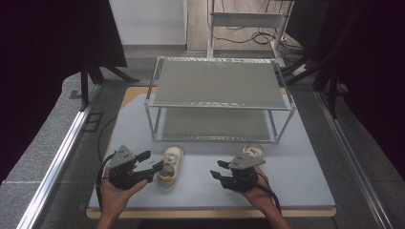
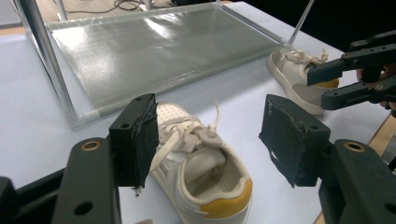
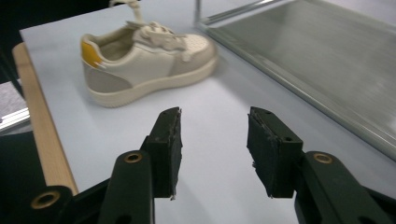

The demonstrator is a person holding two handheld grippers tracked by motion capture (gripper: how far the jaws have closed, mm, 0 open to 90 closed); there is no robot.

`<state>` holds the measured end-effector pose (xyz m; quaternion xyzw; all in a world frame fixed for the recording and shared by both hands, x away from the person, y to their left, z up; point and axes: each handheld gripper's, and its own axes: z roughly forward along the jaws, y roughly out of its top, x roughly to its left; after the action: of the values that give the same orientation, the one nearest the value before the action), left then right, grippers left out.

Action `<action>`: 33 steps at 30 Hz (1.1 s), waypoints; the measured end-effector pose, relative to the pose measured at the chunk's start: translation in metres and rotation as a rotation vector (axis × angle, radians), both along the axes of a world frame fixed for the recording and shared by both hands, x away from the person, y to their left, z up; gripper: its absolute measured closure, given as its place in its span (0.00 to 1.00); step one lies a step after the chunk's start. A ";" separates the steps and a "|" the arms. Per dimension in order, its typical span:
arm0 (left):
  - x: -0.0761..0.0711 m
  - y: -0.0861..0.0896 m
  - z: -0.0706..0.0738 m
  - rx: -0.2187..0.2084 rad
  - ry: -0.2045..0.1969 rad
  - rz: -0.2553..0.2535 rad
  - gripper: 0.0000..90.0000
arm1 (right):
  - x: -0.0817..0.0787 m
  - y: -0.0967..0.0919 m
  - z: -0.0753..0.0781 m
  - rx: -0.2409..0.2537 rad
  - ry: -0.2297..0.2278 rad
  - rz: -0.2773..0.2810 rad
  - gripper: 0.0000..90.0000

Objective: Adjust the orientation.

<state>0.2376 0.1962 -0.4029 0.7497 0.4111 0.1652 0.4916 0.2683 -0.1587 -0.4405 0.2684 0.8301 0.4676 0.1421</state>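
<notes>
Left shoe near table edge

Grey carpet floor, black curtains.

Pale blue-grey table top with a light wooden edge along the near side. On it, toward the far half, a two-tier metal-framed rack with ribbed translucent shelves; its lower shelf sits just above the table top. In front of the rack, two cream low-top sneakers with yellow heel tabs stand upright on their soles: the left sneaker near the rack's left front corner, the right sneaker near its right front corner. The sneakers are well apart.
</notes>
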 end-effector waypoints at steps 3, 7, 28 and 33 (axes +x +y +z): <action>0.004 -0.002 0.002 0.002 -0.002 -0.009 0.40 | -0.001 -0.012 -0.002 -0.005 0.013 -0.037 0.70; 0.007 -0.006 0.003 0.006 -0.005 -0.027 0.40 | -0.002 -0.017 -0.004 -0.046 0.016 -0.079 0.76; 0.023 -0.018 -0.004 0.025 0.021 -0.080 0.40 | 0.001 -0.021 -0.017 -0.119 0.038 -0.198 0.91; 0.022 -0.016 -0.004 0.023 0.020 -0.074 0.40 | 0.006 -0.012 -0.020 -0.179 0.004 -0.228 0.94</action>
<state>0.2596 0.1799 -0.4074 0.7718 0.3861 0.1440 0.4843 0.2738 -0.1711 -0.4602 0.3481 0.8329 0.3720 0.2161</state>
